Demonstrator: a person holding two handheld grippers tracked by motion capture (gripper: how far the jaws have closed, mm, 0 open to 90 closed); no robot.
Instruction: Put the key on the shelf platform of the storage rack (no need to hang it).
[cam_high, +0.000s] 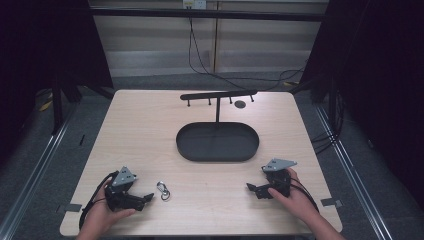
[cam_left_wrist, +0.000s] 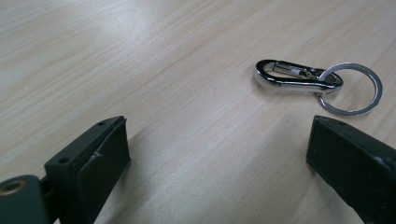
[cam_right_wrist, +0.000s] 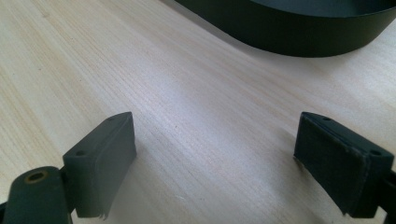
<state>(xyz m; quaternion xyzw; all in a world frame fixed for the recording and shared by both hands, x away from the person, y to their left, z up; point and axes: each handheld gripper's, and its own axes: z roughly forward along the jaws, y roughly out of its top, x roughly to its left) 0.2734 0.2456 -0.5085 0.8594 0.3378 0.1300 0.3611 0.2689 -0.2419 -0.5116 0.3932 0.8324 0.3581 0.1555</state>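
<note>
Pale wood worktop (cam_high: 150, 130) carries everything, with grey floor and dark curtains around it. Near its front edge lies a silver clip (cam_left_wrist: 294, 77) with its ring (cam_left_wrist: 351, 88), flat on the wood. Just left of it in the high view rests the left claw (cam_high: 148, 197), jaws spread wide with nothing between them; in its own view the clip lies just beyond the jaw tips. Well apart on the right sits the right claw (cam_high: 250, 187), also gaping and empty. Behind, mid-worktop, stands a black oval tray (cam_high: 185, 145) with a T-shaped rack (cam_high: 218, 95) rising from it.
</note>
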